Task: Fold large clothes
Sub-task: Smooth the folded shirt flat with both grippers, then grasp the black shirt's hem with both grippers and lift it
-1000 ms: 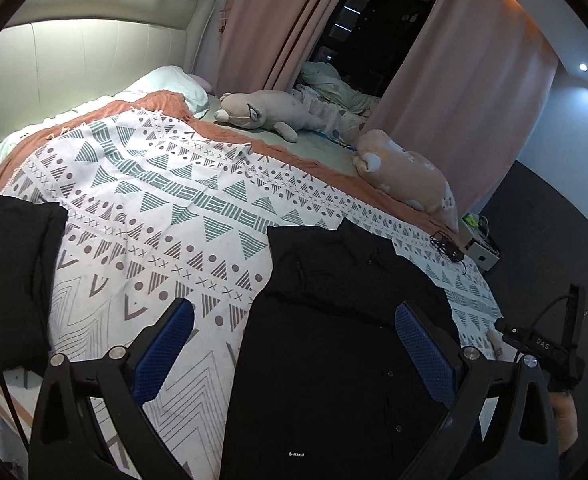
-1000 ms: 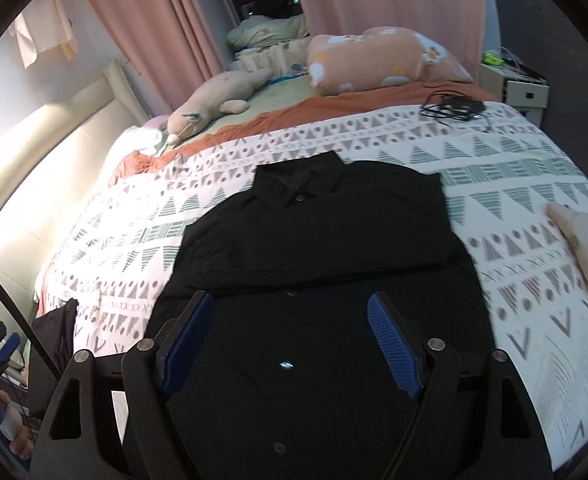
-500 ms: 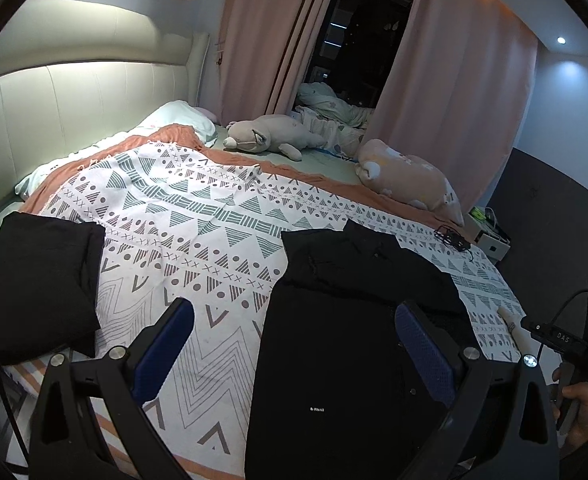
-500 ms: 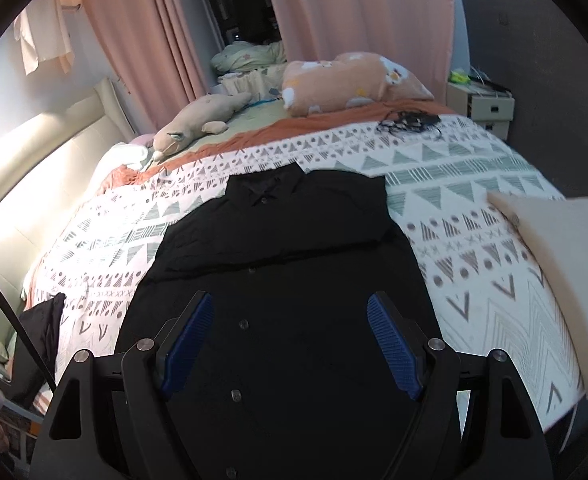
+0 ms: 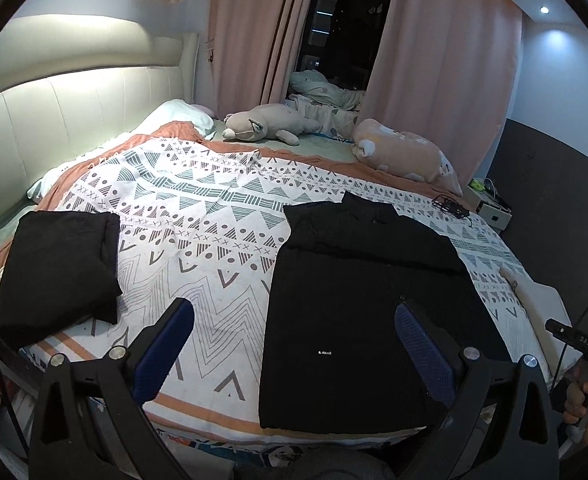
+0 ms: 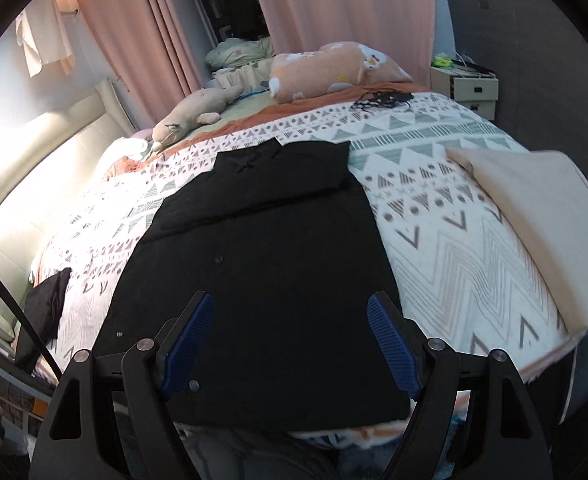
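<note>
Both grippers, left gripper (image 5: 294, 344) and right gripper (image 6: 290, 338), stand wide with nothing between the jaws, above the near hem of the black button-front shirt (image 6: 270, 248) lying flat on the patterned bedspread (image 5: 198, 240). Sides look folded in. Judged next: grip hem corners, carry toward collar.

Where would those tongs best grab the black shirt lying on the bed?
Probably the two bottom corners of the black shirt, coming from the near bed edge. It lies flat, collar far away, hem nearest both open tongs, so corners lift cleanly.
</note>
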The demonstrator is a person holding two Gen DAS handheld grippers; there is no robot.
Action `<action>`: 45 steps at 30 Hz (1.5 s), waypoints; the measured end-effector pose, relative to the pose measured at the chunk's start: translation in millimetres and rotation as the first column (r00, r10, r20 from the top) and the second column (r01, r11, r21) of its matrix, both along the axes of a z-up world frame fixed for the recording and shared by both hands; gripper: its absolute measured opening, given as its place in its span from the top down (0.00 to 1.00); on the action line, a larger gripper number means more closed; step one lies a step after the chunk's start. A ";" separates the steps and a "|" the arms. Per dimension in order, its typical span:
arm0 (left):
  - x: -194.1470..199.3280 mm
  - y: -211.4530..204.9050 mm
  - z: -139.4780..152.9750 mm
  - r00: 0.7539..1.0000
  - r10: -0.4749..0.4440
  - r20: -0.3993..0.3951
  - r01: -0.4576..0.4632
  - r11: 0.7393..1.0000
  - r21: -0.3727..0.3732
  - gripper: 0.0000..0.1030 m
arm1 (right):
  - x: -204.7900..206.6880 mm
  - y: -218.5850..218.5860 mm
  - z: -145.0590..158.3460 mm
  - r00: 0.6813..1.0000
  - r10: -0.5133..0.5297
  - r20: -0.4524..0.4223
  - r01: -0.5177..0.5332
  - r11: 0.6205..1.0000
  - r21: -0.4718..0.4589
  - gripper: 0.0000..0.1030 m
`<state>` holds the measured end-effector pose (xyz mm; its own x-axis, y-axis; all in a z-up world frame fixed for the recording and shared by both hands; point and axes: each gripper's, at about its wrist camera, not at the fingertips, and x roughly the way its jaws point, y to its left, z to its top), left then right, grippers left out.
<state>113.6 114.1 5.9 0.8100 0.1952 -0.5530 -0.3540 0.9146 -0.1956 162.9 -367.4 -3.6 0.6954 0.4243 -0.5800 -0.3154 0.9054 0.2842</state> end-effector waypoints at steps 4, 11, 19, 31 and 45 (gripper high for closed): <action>-8.2 1.3 -13.4 1.000 -0.012 -0.005 0.012 1.000 -0.025 0.00 | -12.3 -21.7 -15.9 0.999 -0.014 -0.035 0.016 0.999 0.051 0.24; -2.6 5.9 -61.5 0.995 -0.058 -0.081 0.050 0.994 -0.092 0.00 | -19.6 -51.8 -46.6 0.994 -0.032 -0.108 0.043 0.994 0.103 0.24; 5.7 20.2 -125.3 0.981 -0.108 -0.159 0.063 0.962 -0.266 0.17 | -5.0 -69.2 -85.8 0.977 -0.028 -0.212 0.064 0.985 0.162 0.24; 33.7 39.9 -189.4 0.967 -0.137 -0.217 0.020 0.884 -0.468 0.33 | 34.2 -74.2 -138.8 0.940 0.004 -0.341 0.096 0.956 0.276 0.47; 46.6 39.6 -212.0 0.964 -0.211 -0.161 0.063 0.772 -0.633 0.44 | 48.7 -71.9 -159.4 0.924 0.148 -0.352 0.034 0.886 0.463 0.53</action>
<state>160.3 153.7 -206.1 0.6512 -0.3516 -0.6725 -0.3338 0.6631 -0.6700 211.6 -439.4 -163.0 0.4370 0.7340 -0.5199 -0.1526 0.6301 0.7614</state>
